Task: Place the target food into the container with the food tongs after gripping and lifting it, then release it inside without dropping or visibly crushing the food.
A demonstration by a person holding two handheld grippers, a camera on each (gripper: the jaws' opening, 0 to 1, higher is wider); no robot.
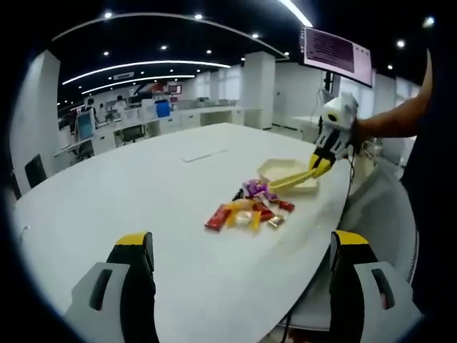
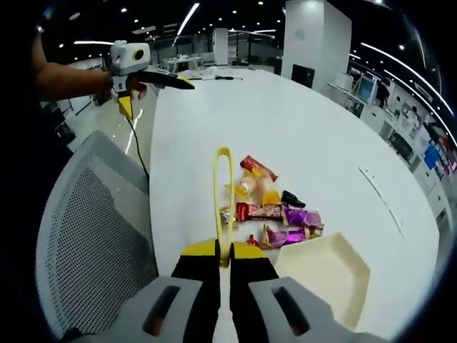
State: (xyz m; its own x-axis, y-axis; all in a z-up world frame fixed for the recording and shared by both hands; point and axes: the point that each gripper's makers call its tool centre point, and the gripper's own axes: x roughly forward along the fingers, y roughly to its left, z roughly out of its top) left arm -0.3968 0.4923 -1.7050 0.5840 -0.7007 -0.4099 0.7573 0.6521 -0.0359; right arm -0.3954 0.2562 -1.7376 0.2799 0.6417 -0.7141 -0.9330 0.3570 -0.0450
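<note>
A pile of wrapped snacks (image 1: 250, 209) (image 2: 270, 211) lies on the white table (image 1: 143, 193) (image 2: 300, 121), beside a cream rectangular container (image 1: 291, 170) (image 2: 325, 270). My right gripper (image 2: 225, 250) is shut on yellow food tongs (image 2: 223, 193), whose arms lie close together and reach over the pile's edge. From the left gripper view, the right gripper (image 1: 323, 163) hangs over the container, with the tongs (image 1: 285, 180) slanting down toward purple packets (image 1: 255, 189). Whether the tips hold anything is unclear. My left gripper (image 1: 243, 239) (image 2: 182, 82) is open and empty, well away from the pile.
A grey mesh office chair (image 2: 93, 236) (image 1: 389, 214) stands at the table edge by the right gripper. A person's arm (image 1: 396, 118) (image 2: 68, 78) holds each gripper. Desks and monitors fill the office behind; a white sheet (image 1: 200, 155) lies farther along the table.
</note>
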